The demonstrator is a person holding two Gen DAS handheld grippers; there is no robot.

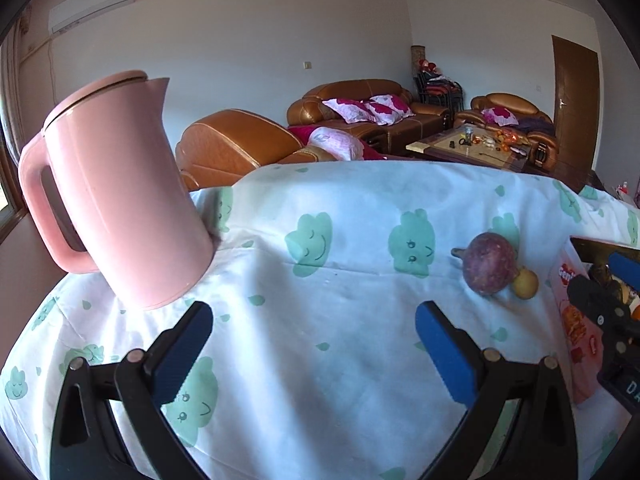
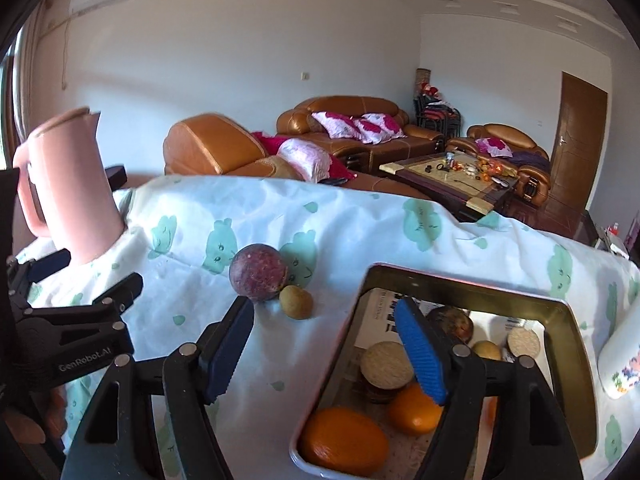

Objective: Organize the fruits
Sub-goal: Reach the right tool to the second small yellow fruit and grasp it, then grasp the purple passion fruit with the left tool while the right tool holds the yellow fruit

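Right wrist view: the right tool (image 2: 324,344) hangs open and empty over the tin's (image 2: 576,344) near-left rim, oranges (image 2: 344,442) inside. A purple fruit (image 2: 258,272) touches a small yellow one (image 2: 296,302) on the tabletop (image 2: 240,224). Left tool (image 1: 314,354) gapes empty beside the pink kettle (image 1: 120,200).

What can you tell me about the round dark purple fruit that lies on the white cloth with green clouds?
The round dark purple fruit has a dull, speckled reddish-purple skin and, in the left wrist view, a short brownish stem stub on its left side. It looks whole and unbroken. It rests on the white cloth with green clouds, out of the metal tin, which stands to its right. A small yellow-green fruit lies against its lower right side and seems to touch it. Neither gripper holds it.
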